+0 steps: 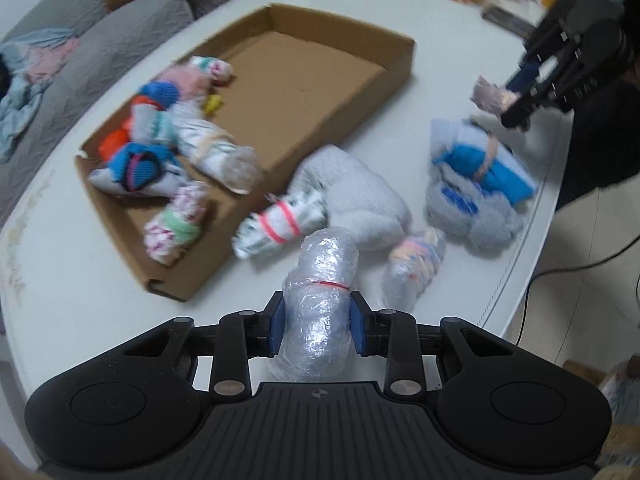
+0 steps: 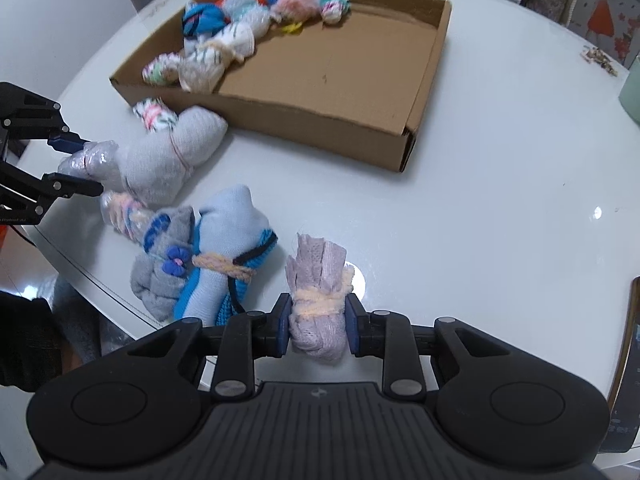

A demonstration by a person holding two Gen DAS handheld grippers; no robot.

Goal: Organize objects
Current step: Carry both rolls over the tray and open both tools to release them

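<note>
Blue pads of our left tongs (image 1: 317, 322) press on a plastic-wrapped roll (image 1: 320, 320) tied with a red band, low over the white bench (image 1: 452, 40). Our right tongs (image 2: 317, 326) clamp a lilac sock bundle (image 2: 318, 300) bound with peach yarn, near the bench edge. Just left of it lie a blue and grey sock bundle (image 2: 224, 256), a small wrapped bundle (image 2: 124, 216) and a white sock bundle (image 2: 160, 160). Beyond these stands the cardboard tray (image 2: 320, 120), with a heap of coloured bundles (image 2: 240, 24) in its far left corner; the rest of its floor is bare.
</note>
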